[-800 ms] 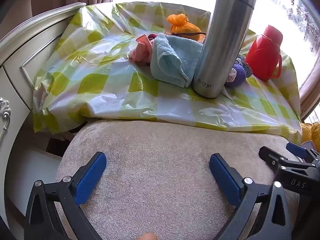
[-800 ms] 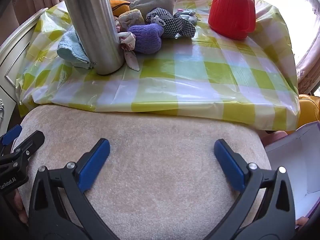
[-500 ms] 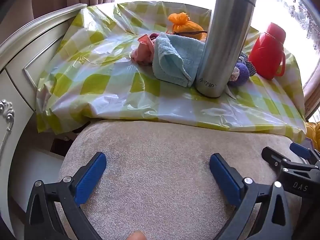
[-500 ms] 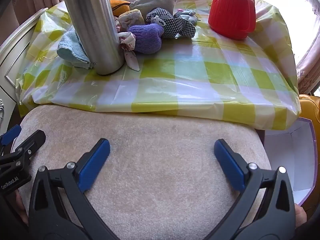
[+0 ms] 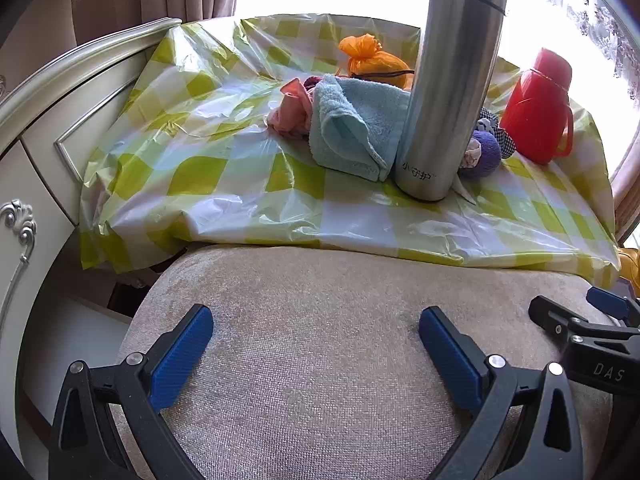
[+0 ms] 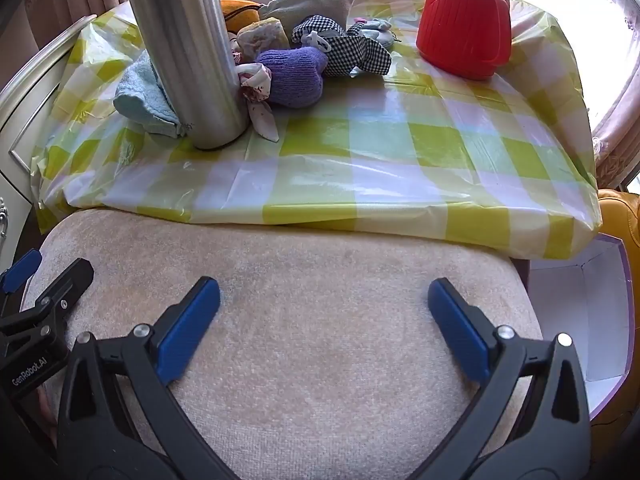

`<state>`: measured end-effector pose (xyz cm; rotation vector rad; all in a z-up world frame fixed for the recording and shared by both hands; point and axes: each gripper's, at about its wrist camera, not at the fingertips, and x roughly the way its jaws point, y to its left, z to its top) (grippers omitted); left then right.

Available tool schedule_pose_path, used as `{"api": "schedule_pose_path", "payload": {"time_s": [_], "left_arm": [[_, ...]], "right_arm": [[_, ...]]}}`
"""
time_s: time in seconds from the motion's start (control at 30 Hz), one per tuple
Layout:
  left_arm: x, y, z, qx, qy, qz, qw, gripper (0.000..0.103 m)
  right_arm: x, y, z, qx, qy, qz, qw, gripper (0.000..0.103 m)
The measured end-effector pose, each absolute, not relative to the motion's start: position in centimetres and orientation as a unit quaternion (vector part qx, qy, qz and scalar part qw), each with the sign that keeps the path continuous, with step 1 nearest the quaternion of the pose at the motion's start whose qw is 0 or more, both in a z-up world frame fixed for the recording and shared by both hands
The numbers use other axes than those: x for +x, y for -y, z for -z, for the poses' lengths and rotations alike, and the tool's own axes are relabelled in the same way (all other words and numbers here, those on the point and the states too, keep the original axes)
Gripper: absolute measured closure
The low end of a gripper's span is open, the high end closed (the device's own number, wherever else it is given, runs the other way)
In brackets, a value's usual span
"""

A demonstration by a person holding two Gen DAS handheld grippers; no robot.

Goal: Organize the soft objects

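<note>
A heap of soft things lies at the back of the checked tablecloth (image 5: 208,168): a folded light-blue towel (image 5: 356,128), a pink cloth (image 5: 290,110), an orange pouch (image 5: 370,58), a purple knitted piece (image 6: 294,72), a black-and-white checked cloth (image 6: 352,46) and a grey cushion (image 6: 312,4). My left gripper (image 5: 316,344) hangs open over a beige stool seat (image 5: 320,320), well short of the heap. The right gripper (image 6: 324,316) is open too, above the same seat (image 6: 320,340), nothing between its fingers.
A tall steel flask (image 5: 448,92) stands in front of the heap, touching the towel. A red jug (image 6: 466,20) stands at the back right. A white open box (image 6: 584,320) sits on the floor right of the stool. A cream cabinet (image 5: 36,140) flanks the left.
The left view has drifted slightly, so the table sits a little lower and further right in frame. In the right view more of the white box shows. Both grippers stay wide open.
</note>
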<state>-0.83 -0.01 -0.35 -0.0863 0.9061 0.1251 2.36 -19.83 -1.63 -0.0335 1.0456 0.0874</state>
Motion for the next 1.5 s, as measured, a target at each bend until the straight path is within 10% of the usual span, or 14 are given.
{"api": "schedule_pose_path", "payload": {"time_s": [1.5], "left_arm": [[-0.2,0.47,0.3,-0.051,-0.441,-0.06,0.894,0.0]], "right_arm": [[2.49,20.07,1.9,-0.016,-0.487,-0.04,0.872,0.0]]}}
